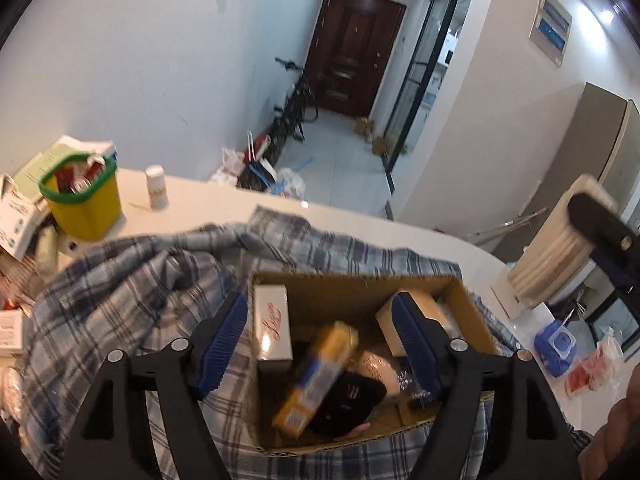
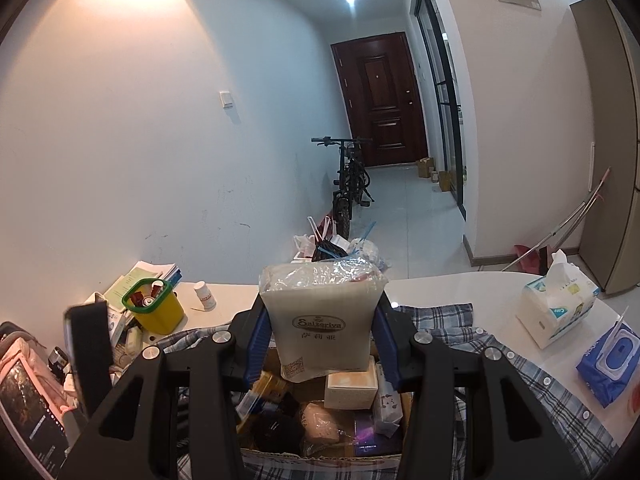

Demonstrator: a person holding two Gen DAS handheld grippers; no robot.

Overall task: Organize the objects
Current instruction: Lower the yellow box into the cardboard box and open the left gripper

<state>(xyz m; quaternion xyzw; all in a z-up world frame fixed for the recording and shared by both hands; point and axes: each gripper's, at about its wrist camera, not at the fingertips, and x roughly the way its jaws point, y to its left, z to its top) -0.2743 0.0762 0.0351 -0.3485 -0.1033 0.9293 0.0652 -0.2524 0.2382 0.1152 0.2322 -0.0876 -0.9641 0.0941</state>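
Step in hand: we judge this as the packing stage, with the cardboard box (image 1: 360, 292) at the lower centre of both views taking loose things off the tabletop (image 1: 208, 196).
Left gripper (image 1: 320, 344): its jaws stand wide apart over the box and press on nothing; the yellow packet (image 1: 316, 376) lies tilted in the box between and below them, blurred, so we cannot tell whether it has come to rest.
Right gripper (image 2: 320, 344): its jaws are part closed, clamped on the two sides of the plastic-wrapped white pack (image 2: 324, 320), which hangs upright above the box's far side.
Next move: we judge the white pack goes into the box; it will need a free spot, since the floor of the box is crowded.
Box contents: a white carton with red script (image 1: 272, 324) upright at the left wall, a tan box (image 1: 412, 320) at the right, a black item (image 1: 348, 404) and a pale pouch (image 1: 376, 368) low in the middle.
Box surroundings: it sits on a plaid shirt (image 1: 132, 288) spread over the tabletop.
Yellow bin (image 1: 86, 200): at left, green-rimmed, holding small items we cannot name.
Right side of tabletop: a tissue pack (image 2: 556, 304) and a blue wipes pack (image 2: 612, 360), both outside the box.
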